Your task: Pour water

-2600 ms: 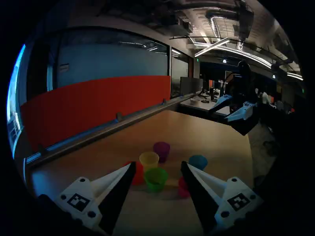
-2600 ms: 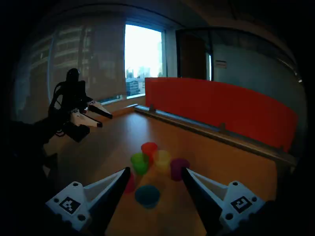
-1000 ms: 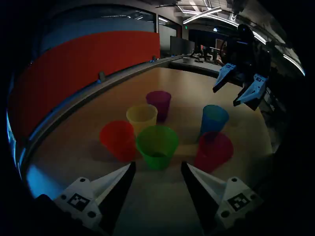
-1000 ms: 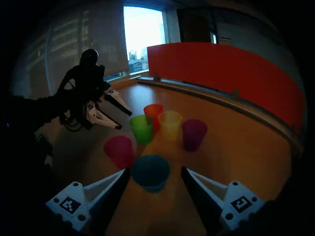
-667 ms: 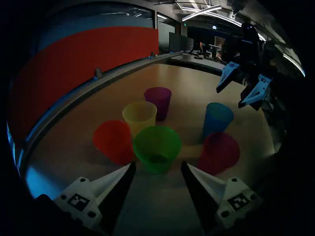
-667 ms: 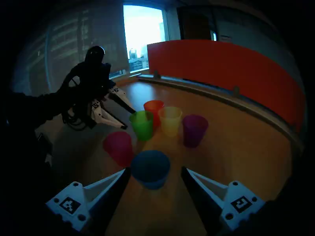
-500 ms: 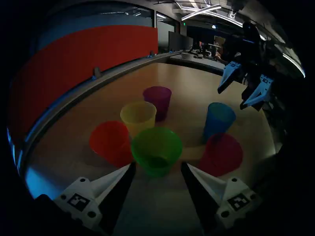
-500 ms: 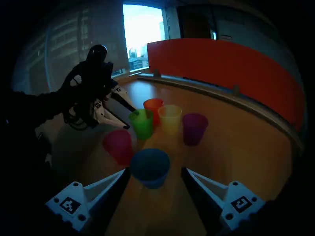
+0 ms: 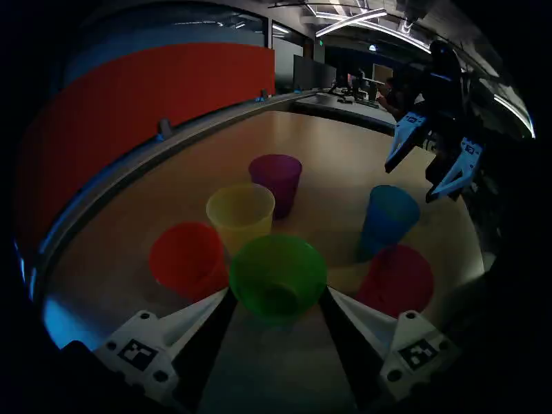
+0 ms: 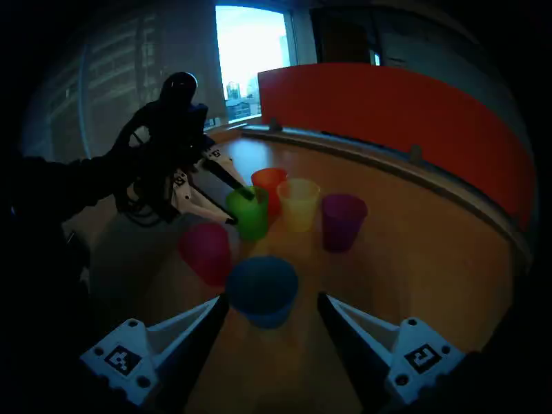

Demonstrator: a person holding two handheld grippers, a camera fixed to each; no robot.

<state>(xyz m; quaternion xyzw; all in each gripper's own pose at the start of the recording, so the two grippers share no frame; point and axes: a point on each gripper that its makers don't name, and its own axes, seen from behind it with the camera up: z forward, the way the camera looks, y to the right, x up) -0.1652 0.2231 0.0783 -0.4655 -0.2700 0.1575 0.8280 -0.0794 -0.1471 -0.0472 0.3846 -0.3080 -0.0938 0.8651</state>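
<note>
Six plastic cups stand grouped on the wooden table point(image 9: 331, 145). In the left gripper view the green cup point(image 9: 277, 276) sits between the tips of my open left gripper point(image 9: 276, 297). Behind it are the red cup point(image 9: 188, 259), yellow cup point(image 9: 240, 210) and purple cup point(image 9: 276, 179). The blue cup point(image 9: 388, 217) and pink cup point(image 9: 399, 279) stand to the right. In the right gripper view the blue cup point(image 10: 262, 286) is just ahead of my open right gripper point(image 10: 272, 300). The left gripper point(image 10: 243, 208) straddles the green cup point(image 10: 248, 210). Whether any cup holds water is too dark to tell.
A red partition point(image 9: 138, 103) on a metal rail runs along the table's far edge. A bright window point(image 10: 248, 76) lies beyond it. A dark sleeve point(image 10: 62, 186) holds the left gripper. The right gripper point(image 9: 408, 185) hangs above the blue cup's far side. Desks and ceiling lights fill the background.
Both grippers came down and forward toward the cups. The left gripper's tips now flank the green cup; the right gripper closed in on the blue cup. No cup has moved.
</note>
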